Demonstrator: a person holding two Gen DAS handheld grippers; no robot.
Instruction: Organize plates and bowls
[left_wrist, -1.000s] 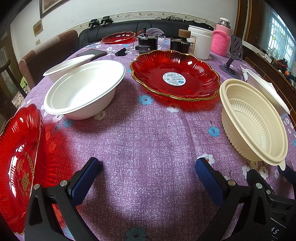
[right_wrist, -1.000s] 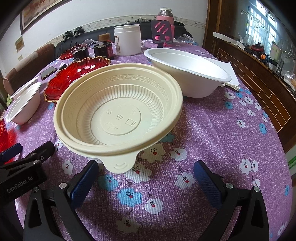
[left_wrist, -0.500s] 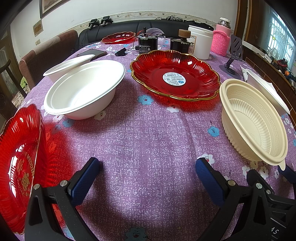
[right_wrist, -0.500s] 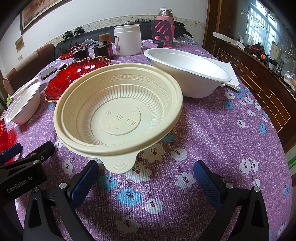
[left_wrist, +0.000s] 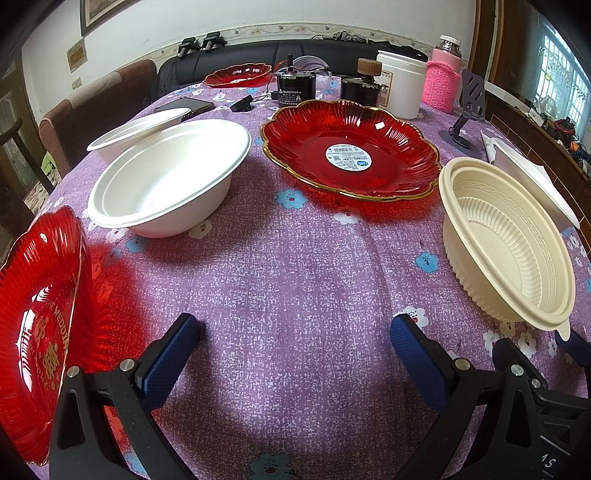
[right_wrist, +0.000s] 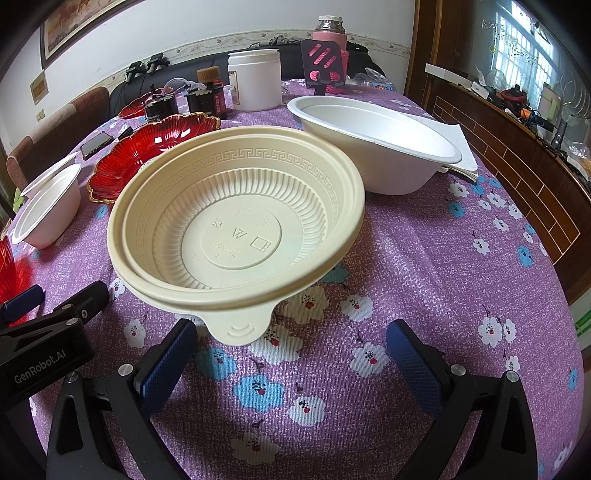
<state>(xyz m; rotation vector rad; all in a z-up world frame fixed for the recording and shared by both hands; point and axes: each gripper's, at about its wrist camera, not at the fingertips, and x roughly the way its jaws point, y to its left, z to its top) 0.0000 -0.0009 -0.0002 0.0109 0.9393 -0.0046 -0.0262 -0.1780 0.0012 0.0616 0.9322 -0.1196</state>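
A cream plastic bowl (right_wrist: 236, 221) sits on the purple tablecloth just ahead of my open, empty right gripper (right_wrist: 291, 350); it also shows at the right of the left wrist view (left_wrist: 506, 251). A white bowl (right_wrist: 376, 147) stands behind it. My left gripper (left_wrist: 295, 347) is open and empty over bare cloth. Ahead of it are a white bowl (left_wrist: 170, 181) with another white bowl (left_wrist: 136, 129) behind, and a red gold-rimmed plate (left_wrist: 351, 151). A second red plate (left_wrist: 40, 325) lies at the near left.
At the far end stand a third red plate (left_wrist: 238, 73), a white jar (left_wrist: 400, 88), a pink flask (left_wrist: 443, 79), dark jars (left_wrist: 295, 88), a phone (left_wrist: 184, 105) and a phone stand (left_wrist: 467, 122). Papers (right_wrist: 454, 144) lie under the right white bowl. A wooden counter (right_wrist: 524, 155) runs along the right.
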